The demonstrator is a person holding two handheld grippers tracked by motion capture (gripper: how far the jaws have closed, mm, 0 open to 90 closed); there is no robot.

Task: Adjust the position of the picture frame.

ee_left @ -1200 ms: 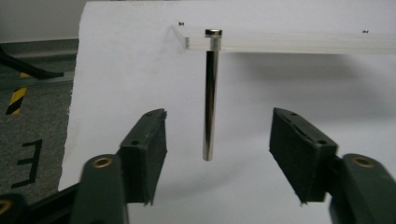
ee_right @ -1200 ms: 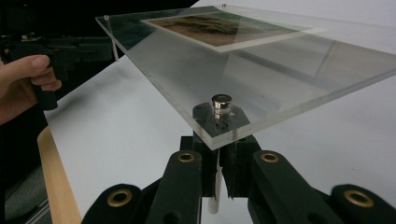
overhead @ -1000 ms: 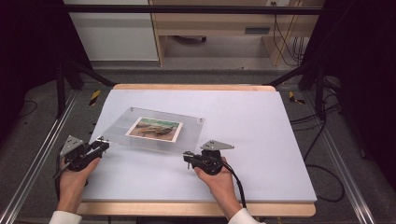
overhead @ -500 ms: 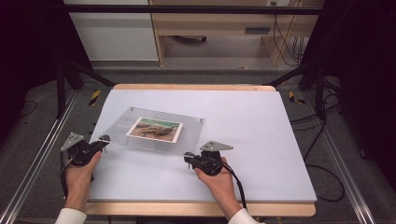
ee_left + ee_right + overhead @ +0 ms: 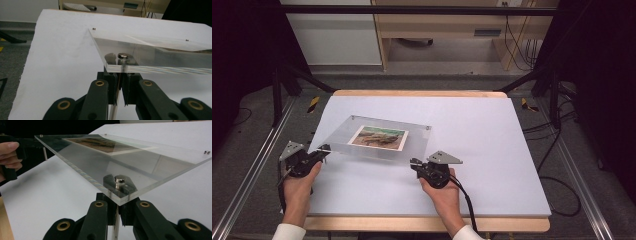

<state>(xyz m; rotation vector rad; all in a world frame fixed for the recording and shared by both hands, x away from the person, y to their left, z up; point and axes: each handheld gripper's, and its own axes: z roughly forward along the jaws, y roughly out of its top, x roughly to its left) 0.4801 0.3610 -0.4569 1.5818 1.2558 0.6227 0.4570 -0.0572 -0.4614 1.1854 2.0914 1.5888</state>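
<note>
Clear acrylic photo frame (image 5: 379,137) sits left of table (image 5: 492,150) centre, near edge lifted; left gripper (image 5: 323,149) has just closed, pinching its near-left corner. Right gripper (image 5: 413,163) pinches the near-right corner.

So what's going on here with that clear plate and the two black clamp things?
A person sits at a white table with a gripper in each hand. Between them is a clear acrylic photo frame with a picture inside. The left gripper has just closed on its near left corner, and the right gripper is clamped on its near right corner. The near edge looks lifted off the table; the far edge seems to rest on it.
</note>
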